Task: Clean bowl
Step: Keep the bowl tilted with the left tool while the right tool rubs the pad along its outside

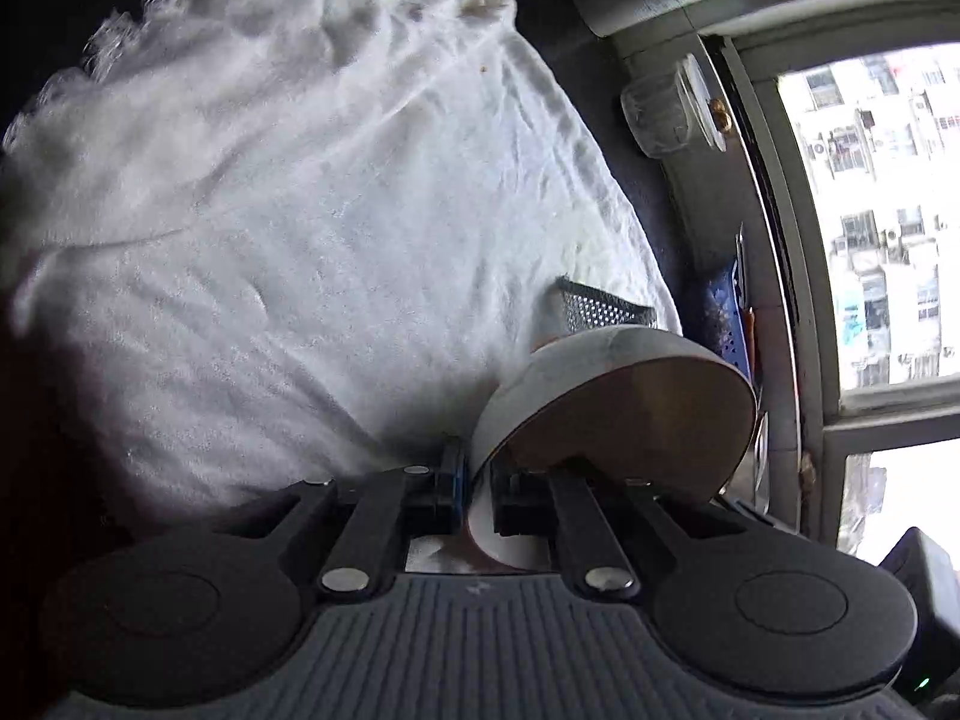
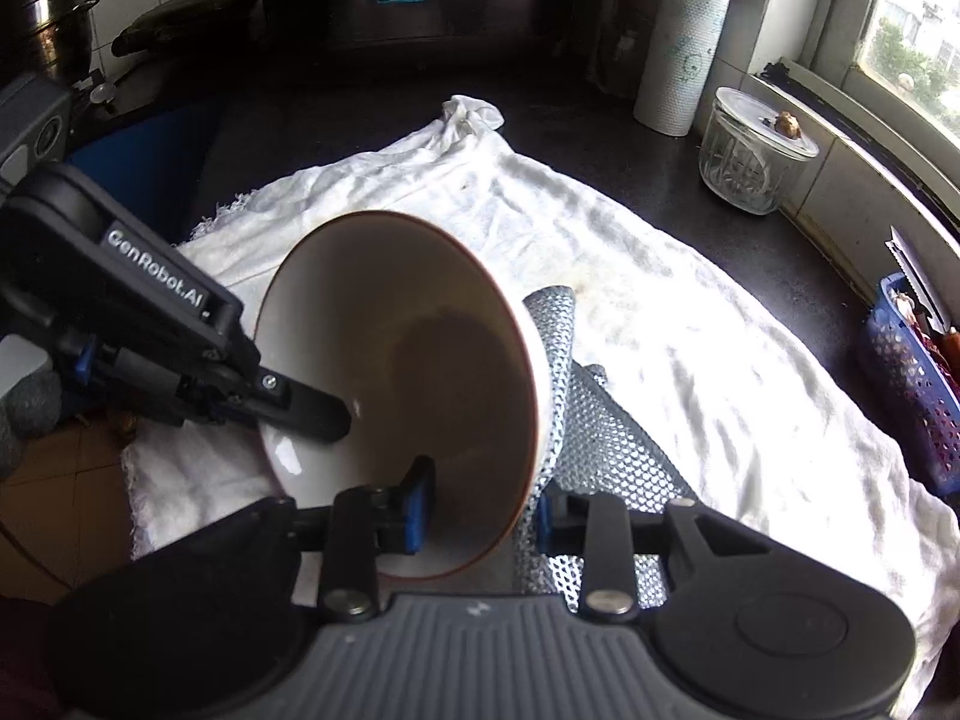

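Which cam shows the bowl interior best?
Right wrist: the tilted bowl opens toward the lens, its inside mostly in view. Left wrist catches only the bowl's grey outside and a foreshortened slice of the inside near the rim.

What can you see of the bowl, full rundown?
The bowl looks ceramic, glossy pale inside, with a thin brown rim line and a grey-white outside. It is tipped on edge above the white towel. The left gripper is shut on its rim, the right gripper straddles the near rim, and a silver mesh cloth lies against its outside.
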The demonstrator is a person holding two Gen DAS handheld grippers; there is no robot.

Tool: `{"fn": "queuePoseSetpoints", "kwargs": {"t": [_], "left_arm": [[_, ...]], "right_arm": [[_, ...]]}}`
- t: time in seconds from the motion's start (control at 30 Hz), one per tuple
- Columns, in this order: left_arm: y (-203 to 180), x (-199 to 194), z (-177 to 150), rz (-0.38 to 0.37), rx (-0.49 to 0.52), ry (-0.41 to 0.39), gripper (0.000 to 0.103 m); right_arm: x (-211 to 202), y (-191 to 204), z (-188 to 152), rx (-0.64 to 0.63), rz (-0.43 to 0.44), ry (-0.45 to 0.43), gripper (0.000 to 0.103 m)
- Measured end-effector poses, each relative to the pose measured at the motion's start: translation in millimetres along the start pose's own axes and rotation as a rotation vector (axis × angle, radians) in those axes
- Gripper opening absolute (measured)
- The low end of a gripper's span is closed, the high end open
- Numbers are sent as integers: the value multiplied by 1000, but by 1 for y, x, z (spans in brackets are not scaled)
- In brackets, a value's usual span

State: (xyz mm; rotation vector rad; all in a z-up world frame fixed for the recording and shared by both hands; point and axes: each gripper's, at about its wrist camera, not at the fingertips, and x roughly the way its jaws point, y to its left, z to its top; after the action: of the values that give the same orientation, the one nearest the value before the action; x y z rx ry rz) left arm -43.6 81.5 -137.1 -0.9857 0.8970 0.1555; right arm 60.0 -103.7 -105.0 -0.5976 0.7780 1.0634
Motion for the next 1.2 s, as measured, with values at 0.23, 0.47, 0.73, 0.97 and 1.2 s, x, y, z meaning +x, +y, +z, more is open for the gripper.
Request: {"fn": "queuePoseSetpoints", "kwargs": {"t": [0.23,0.47,0.73,0.97,1.2], "left_arm": [[-63,-11,-12,275,530,-107,9],[-109,-16,-43,452,1022,-238,9],[-109,-14,-29,407,906,-239,8],[-70,-28,0,260,479,-189,8],[-21,-29,14,107,60,-102,10]], "right_arm": [[-12,1,5,-78,-50,-59,12],[-25,20,10,-281,-167,-127,10],[-21,21,10,-313,-159,-115,13],[-17,7,2,-133,-70,-96,19],[-12,8,-4,-56,-36,-106,21]]}}
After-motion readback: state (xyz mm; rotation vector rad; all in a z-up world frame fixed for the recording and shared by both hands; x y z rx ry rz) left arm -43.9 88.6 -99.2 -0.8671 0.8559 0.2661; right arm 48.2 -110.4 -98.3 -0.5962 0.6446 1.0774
